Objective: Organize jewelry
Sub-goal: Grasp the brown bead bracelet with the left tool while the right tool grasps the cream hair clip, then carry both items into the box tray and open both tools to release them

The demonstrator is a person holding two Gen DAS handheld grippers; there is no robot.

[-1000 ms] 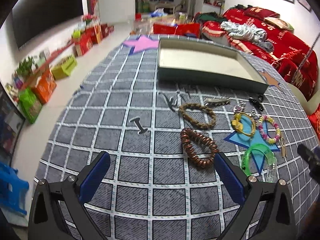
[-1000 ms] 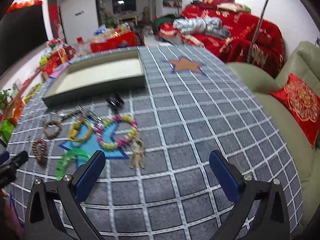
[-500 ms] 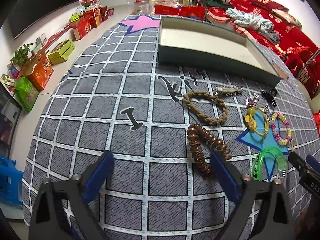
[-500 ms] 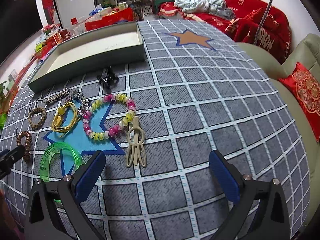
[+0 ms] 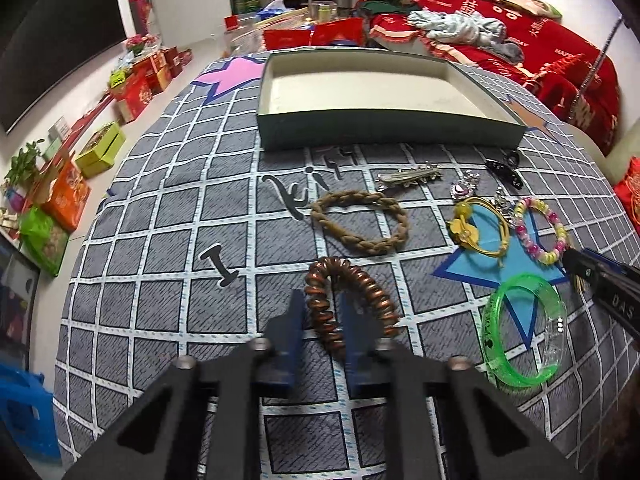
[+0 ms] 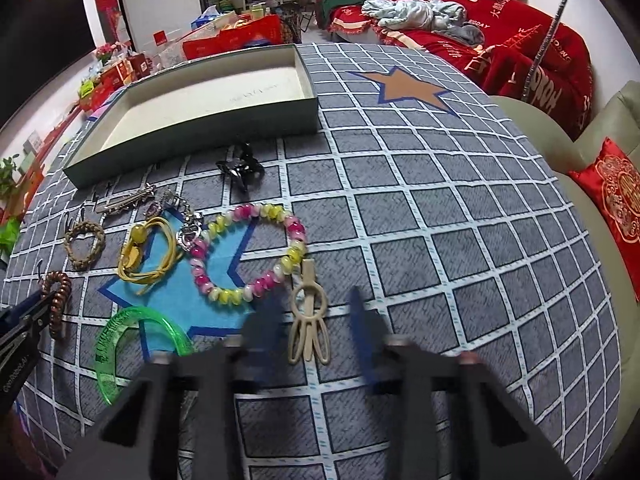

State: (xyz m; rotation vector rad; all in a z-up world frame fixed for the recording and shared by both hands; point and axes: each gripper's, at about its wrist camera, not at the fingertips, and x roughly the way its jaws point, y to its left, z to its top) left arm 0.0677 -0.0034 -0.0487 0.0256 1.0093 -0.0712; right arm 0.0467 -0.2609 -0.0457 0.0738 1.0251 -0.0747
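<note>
My left gripper [image 5: 323, 312] is closed around the left strand of a copper spiral hair tie [image 5: 347, 303] lying on the grey checked cloth. My right gripper [image 6: 313, 312] straddles a beige hair clip [image 6: 309, 322], its blue fingers [image 6: 362, 322] blurred and narrowed but apart from the clip. An empty green tray [image 5: 384, 130] stands at the back. A braided brown bracelet [image 5: 362, 222], a yellow cord bracelet [image 5: 478, 228], a pink-and-yellow bead bracelet [image 6: 248, 252] and a green bangle [image 5: 524, 328] lie between.
A silver barrette [image 5: 408, 177], a black claw clip [image 6: 240, 170] and small silver charms [image 6: 188, 232] lie near the tray. A red sofa [image 6: 520, 44] and a beige armchair with a red cushion [image 6: 616, 196] stand to the right. Boxes line the floor [image 5: 100, 120] at left.
Both grippers dropped to the cloth and moved forward. The left closed from wide open onto the copper hair tie. The right narrowed around the beige clip.
</note>
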